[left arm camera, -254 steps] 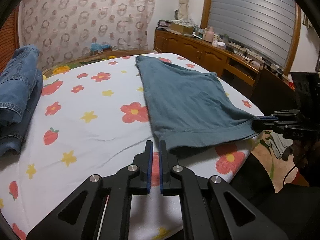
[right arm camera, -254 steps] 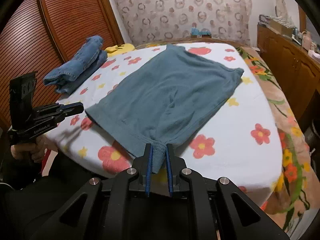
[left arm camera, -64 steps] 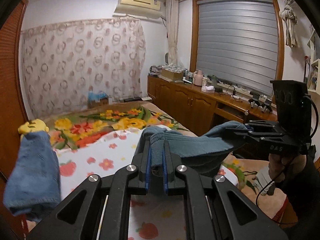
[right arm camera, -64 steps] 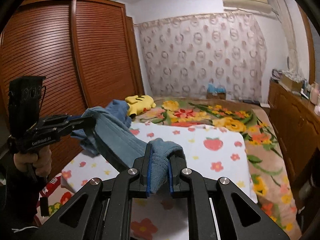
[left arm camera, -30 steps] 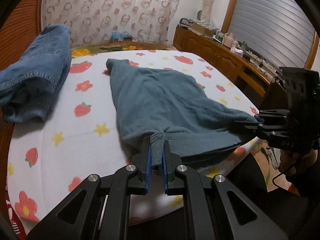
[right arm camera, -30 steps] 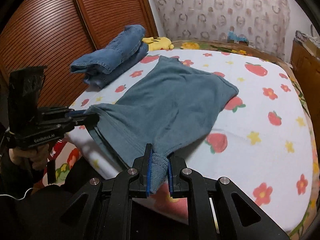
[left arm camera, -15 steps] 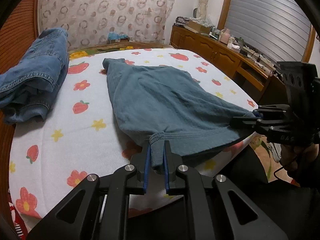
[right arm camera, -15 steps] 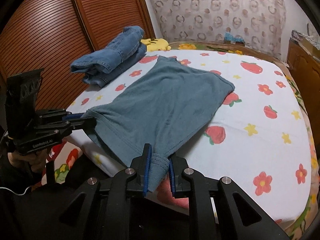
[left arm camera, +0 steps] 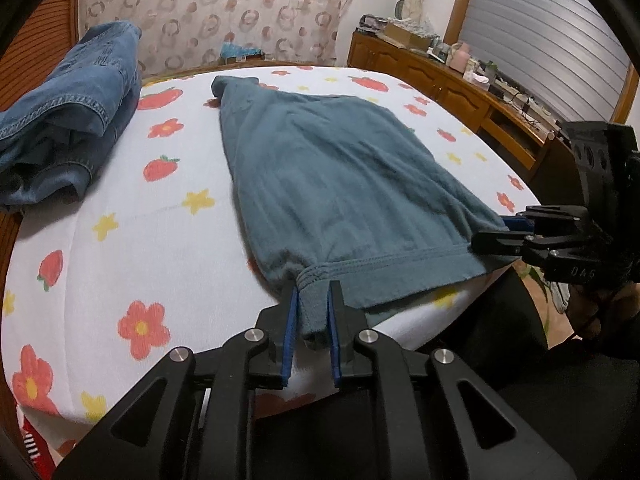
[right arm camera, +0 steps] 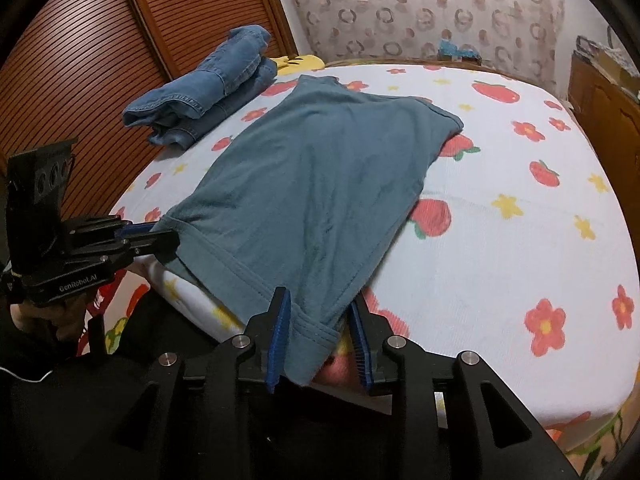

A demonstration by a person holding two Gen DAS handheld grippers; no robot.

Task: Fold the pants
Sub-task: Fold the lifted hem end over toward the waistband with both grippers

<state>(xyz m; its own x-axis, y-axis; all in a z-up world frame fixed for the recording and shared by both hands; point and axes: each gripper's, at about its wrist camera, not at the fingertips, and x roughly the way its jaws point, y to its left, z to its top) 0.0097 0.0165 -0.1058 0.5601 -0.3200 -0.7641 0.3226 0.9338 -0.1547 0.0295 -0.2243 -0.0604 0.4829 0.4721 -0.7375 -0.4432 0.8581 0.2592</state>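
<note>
Grey-blue pants [left arm camera: 340,168] lie spread flat on the flowered bed sheet [left arm camera: 140,240], with their near hem at the bed's front edge. My left gripper [left arm camera: 312,292] is at the hem's left corner. Its jaws are opening, and the corner hangs loosely between the pads. In the right wrist view the pants [right arm camera: 312,184] reach toward my right gripper [right arm camera: 320,300]. Its jaws are opening wide, and the right corner lies slack between them with a gap beside it. Each gripper also shows in the other's view: the right gripper [left arm camera: 492,236] and the left gripper [right arm camera: 160,236].
A pile of folded blue jeans [left arm camera: 68,120] sits at the bed's far left, beside a slatted wooden wardrobe [right arm camera: 100,40]. A yellow plush toy [right arm camera: 296,62] lies behind the jeans. A cluttered wooden sideboard [left arm camera: 460,92] runs along the right wall. A person's dark-clad legs are below the bed edge.
Both grippers sank a little and laid the near hem on the bed edge. The right jaws spread clearly apart and the left jaws parted slightly, so the cloth corners went slack.
</note>
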